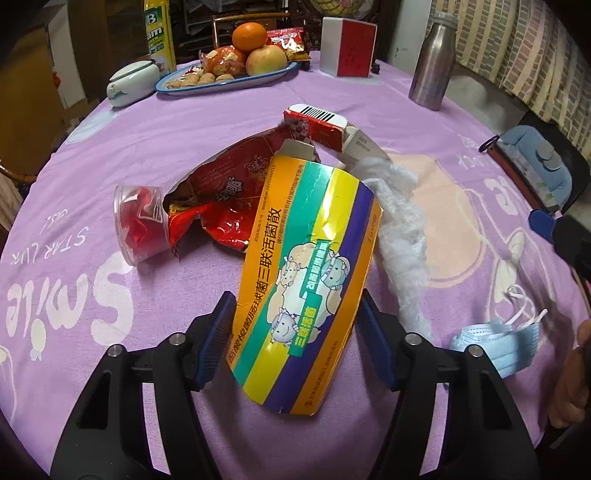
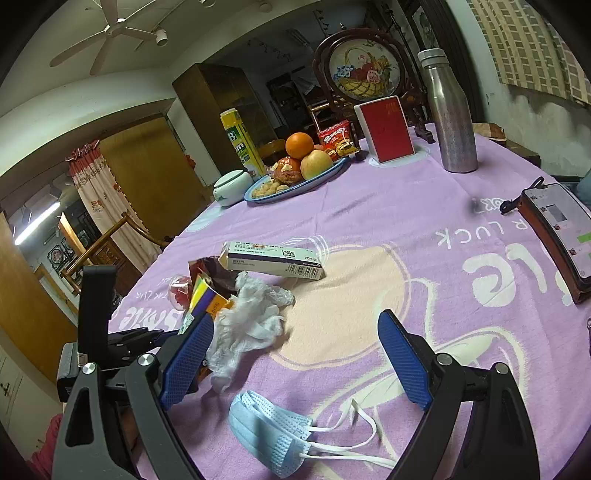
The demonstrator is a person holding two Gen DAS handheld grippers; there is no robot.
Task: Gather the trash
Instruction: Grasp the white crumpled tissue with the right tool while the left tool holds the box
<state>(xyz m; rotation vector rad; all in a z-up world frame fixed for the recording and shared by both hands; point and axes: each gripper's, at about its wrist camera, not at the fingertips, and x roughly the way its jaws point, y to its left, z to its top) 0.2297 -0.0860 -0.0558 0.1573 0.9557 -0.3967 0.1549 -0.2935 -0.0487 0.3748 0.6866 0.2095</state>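
Note:
My left gripper (image 1: 295, 299) is shut on a yellow striped medicine box (image 1: 303, 266), whose card bows between the blue pads. Behind the box lie a torn red snack wrapper (image 1: 225, 192), a tipped clear cup (image 1: 138, 225) with red scraps, a red and white carton (image 1: 321, 122) and a crumpled white plastic glove (image 1: 399, 229). My right gripper (image 2: 295, 319) stands open just above the purple tablecloth (image 2: 406, 221) with nothing between its fingers. A folded blue face mask (image 2: 273, 435) lies below it, and the glove (image 2: 251, 314) is by its left finger.
At the far side stand a blue-rimmed fruit plate (image 1: 221, 85), a white lidded jar (image 1: 129, 83), a yellow can (image 1: 159, 33), a red and white box (image 1: 347, 48) and a steel bottle (image 1: 432, 62). A phone in a case (image 2: 557, 236) lies at the right edge.

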